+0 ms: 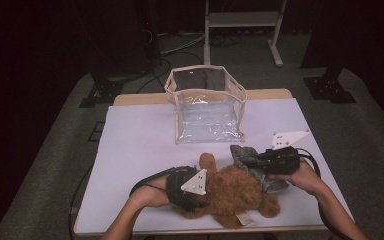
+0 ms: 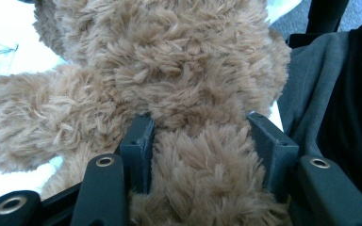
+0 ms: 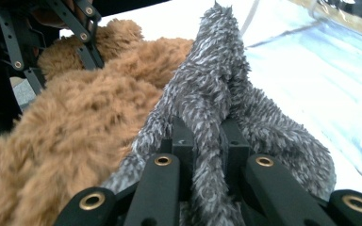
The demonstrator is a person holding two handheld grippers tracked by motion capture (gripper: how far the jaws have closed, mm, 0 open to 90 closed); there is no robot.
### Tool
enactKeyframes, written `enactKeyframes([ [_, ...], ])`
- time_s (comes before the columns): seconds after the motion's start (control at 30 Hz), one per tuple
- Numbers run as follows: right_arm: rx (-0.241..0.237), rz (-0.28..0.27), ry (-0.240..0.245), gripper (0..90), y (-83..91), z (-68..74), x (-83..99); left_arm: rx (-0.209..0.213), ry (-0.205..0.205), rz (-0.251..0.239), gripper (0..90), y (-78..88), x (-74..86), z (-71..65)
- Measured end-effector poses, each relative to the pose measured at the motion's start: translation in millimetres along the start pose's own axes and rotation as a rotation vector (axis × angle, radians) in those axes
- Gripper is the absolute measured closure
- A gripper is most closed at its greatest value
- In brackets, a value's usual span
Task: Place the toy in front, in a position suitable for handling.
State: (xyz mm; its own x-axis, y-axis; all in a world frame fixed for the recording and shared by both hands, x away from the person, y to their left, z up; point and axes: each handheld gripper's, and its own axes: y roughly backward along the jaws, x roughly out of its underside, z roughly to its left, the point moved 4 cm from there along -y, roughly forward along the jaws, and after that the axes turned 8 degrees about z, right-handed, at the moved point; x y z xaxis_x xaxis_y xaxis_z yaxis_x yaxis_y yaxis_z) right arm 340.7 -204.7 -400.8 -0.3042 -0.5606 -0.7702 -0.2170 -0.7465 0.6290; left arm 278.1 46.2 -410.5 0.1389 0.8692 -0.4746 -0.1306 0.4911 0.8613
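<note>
A brown plush bear (image 1: 235, 192) lies on the white table cover near the front edge. My left gripper (image 1: 192, 192) holds it from the left; in the left gripper view its jaws press into the brown fur (image 2: 202, 160) on both sides. A grey furry cloth (image 1: 252, 162) lies against the bear's right side. My right gripper (image 1: 262, 160) is shut on a fold of that grey cloth (image 3: 212, 103), pinched tight between the jaws in the right gripper view, with the brown bear (image 3: 75, 122) just left of it.
A clear plastic pouch with a beige rim (image 1: 206, 102) stands open behind the toys, near the table's far edge. The white table cover (image 1: 130, 145) has free room at the left. A metal stand (image 1: 242, 22) is on the floor beyond.
</note>
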Motion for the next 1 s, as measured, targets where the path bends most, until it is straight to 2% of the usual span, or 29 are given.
enactKeyframes([
  [0.13, 0.001, 0.023, -0.008, 79.8, -5.4, -2.2, 8.0, -0.002, 0.008, -0.013, 47.9, -0.1, 0.6, -0.7],
  [0.23, 0.037, 0.056, -0.058, 79.8, 2.0, -13.8, 27.1, -0.003, 0.008, -0.018, 47.8, -0.1, 0.3, 0.2],
  [0.37, 0.067, 0.072, -0.069, 79.7, 10.5, -18.2, 33.2, -0.002, 0.014, -0.032, 47.7, -0.5, 0.3, 1.6],
  [0.4, 0.067, 0.061, -0.063, 79.7, 13.3, -17.7, 30.5, -0.003, 0.016, -0.037, 47.7, -0.8, -0.1, 2.3],
  [0.43, 0.057, 0.030, -0.045, 79.7, 16.0, -14.6, 19.3, -0.004, 0.015, -0.036, 47.6, -1.2, -0.9, 3.0],
  [0.5, 0.045, 0.010, -0.018, 79.7, 11.8, -11.3, 5.7, -0.005, 0.013, -0.033, 47.4, -1.2, -1.4, 3.2],
  [0.53, 0.045, 0.010, -0.018, 79.7, 11.8, -11.3, 5.7, -0.005, 0.012, -0.031, 47.4, -1.2, -1.8, 3.1],
  [0.57, 0.029, 0.019, 0.007, 79.7, 1.3, -8.8, -4.1, -0.004, 0.012, -0.031, 47.4, -1.2, -1.9, 3.1],
  [0.63, 0.023, 0.038, 0.018, 79.7, -4.9, -8.3, -5.8, -0.001, 0.010, -0.030, 47.4, -0.7, -1.3, 3.0],
  [0.67, 0.013, 0.068, 0.020, 79.8, -14.4, -8.4, -2.9, -0.001, 0.013, -0.035, 47.4, -0.7, -0.9, 2.8],
  [0.73, 0.009, 0.069, 0.009, 79.8, -15.2, -9.6, 0.4, 0.000, 0.023, -0.049, 47.3, -1.0, -0.1, 2.6],
  [0.77, 0.016, 0.068, -0.015, 79.8, -12.4, -13.3, 9.6, -0.001, 0.024, -0.053, 47.3, -1.3, -0.1, 2.6],
  [0.83, 0.023, 0.076, -0.025, 79.8, -10.7, -15.3, 15.3, -0.004, 0.016, -0.050, 47.2, -1.7, -1.0, 2.8],
  [0.97, 0.107, 0.126, -0.071, 79.8, 7.2, -29.8, 36.5, -0.006, 0.008, -0.040, 47.3, -2.0, -2.0, 2.1],
  [1.0, 0.107, 0.126, -0.071, 79.8, 7.2, -29.8, 36.5, -0.006, 0.008, -0.040, 47.3, -2.0, -2.0, 2.1],
])
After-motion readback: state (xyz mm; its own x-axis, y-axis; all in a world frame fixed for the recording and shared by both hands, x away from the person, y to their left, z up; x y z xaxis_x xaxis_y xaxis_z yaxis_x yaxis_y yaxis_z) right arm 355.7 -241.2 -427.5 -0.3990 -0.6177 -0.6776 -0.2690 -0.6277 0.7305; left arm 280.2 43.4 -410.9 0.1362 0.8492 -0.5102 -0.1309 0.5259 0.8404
